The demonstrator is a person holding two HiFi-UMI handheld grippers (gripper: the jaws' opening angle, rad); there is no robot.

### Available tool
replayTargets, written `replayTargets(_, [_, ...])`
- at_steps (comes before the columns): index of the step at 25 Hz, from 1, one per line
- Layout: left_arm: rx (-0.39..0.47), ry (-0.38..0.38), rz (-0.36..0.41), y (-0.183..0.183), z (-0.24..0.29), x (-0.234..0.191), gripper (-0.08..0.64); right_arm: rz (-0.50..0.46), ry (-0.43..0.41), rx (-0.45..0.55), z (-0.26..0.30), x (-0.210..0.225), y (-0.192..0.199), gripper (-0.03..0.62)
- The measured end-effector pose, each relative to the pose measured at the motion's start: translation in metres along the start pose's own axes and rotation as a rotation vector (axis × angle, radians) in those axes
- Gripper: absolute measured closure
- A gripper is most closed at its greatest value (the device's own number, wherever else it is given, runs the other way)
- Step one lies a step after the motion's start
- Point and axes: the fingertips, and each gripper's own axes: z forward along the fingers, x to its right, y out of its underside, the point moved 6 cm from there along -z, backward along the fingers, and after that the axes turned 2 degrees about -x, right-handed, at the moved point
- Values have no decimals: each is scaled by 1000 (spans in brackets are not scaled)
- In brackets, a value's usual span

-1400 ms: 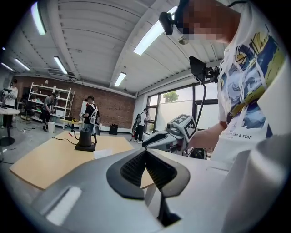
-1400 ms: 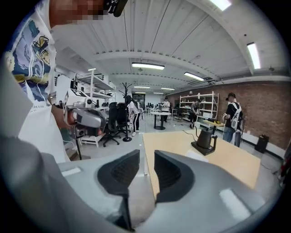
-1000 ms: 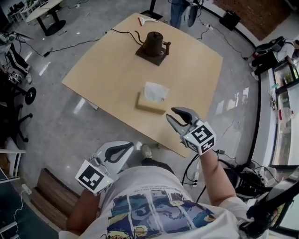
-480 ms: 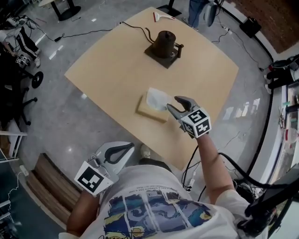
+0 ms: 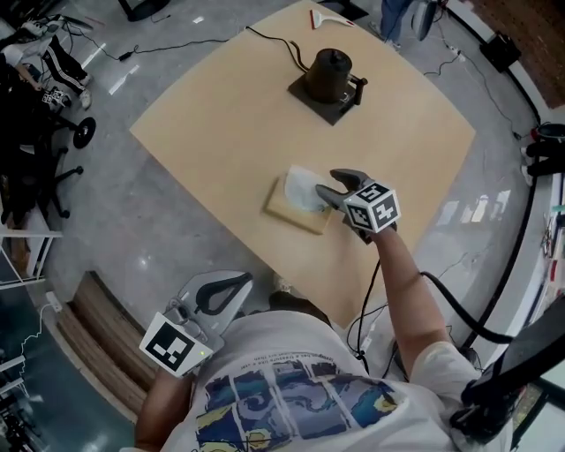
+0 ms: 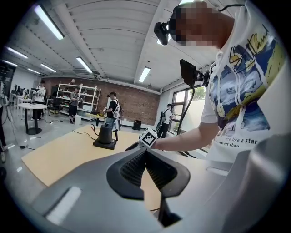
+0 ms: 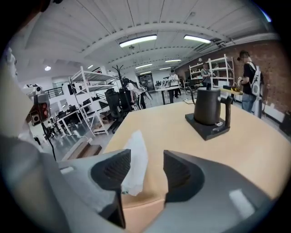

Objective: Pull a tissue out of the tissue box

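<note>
The tan tissue box [image 5: 296, 210] lies on the wooden table [image 5: 221, 115], with a white tissue [image 5: 303, 185] standing up from its top. My right gripper [image 5: 327, 183] hovers at the box's right side, its jaws opening. In the right gripper view the tissue [image 7: 135, 159] rises between the two pads, close to the left pad; neither pad presses on it, and the box [image 7: 142, 207] sits just below. My left gripper [image 5: 247, 281] hangs low off the table, near my body. Its pads [image 6: 136, 166] are closed together with nothing between them.
A dark kettle on a square base [image 5: 331, 75] stands at the far part of the table, its cable running off to the left. A small white object [image 5: 328, 19] lies at the far edge. Chairs [image 5: 44, 168] and a wooden step [image 5: 97, 353] are on the floor to the left.
My right gripper has gone forward and down to the tissue box, and its jaws have spread wider around the tissue. The left gripper stays near my body, still closed.
</note>
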Motion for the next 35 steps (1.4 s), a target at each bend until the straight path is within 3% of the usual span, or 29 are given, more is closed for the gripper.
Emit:
replayTargets(5, [-13,-17,-13,-1,6,0,557,79,-104,-40,21,8,6,374])
replayTargets(10, [-21,-23,-18,0,6,-6,557,63,-167,-59,31,-4,6,377])
replayTargets(18, [-21,-10,-2,-7,3,-11,557,28,-136,-44,27,-16,2,527])
replayTargets(23, [-18,-2,12,-7,-3,-13,557,14,-93,-40,24,-20,1,577])
replayTargets(35, [42,3,42,0,-32,-20,557,-120,1,-58,16,-46,-9,589])
